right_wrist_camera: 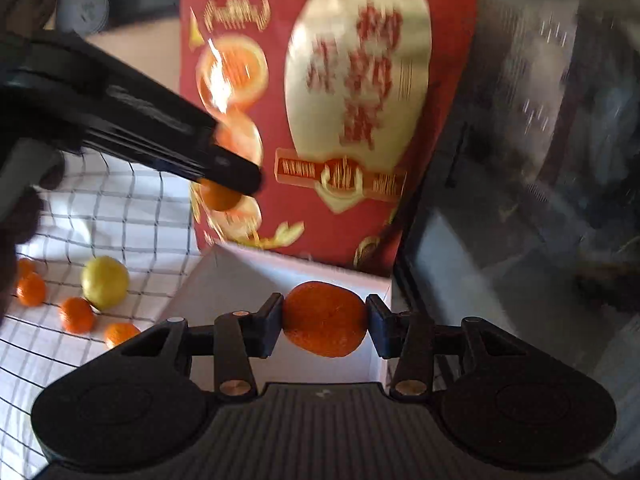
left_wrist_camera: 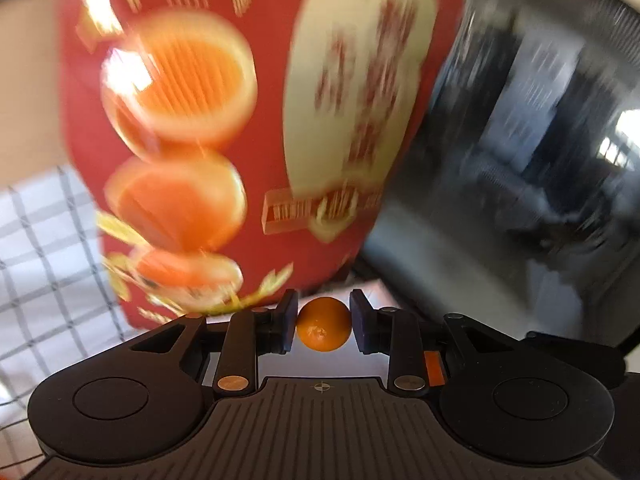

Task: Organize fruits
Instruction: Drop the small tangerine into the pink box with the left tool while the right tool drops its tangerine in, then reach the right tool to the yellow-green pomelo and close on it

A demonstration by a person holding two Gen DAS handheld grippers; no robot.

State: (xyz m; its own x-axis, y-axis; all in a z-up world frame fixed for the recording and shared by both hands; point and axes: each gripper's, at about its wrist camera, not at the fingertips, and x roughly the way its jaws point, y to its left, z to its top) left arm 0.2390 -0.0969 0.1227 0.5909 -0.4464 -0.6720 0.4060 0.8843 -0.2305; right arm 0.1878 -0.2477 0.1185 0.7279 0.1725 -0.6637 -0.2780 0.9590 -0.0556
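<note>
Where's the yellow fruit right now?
In the right wrist view, the yellow fruit lies low on the left on the checked cloth, among small oranges, left of the white box.

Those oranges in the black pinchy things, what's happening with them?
A person is sorting fruit with two hand-held tongs. The left tongs pinch a small orange, and the right tongs pinch a bigger orange. Both are held over a white box whose red lid stands open behind it. More small oranges and a yellow fruit wait on the checked cloth to the left.
</note>
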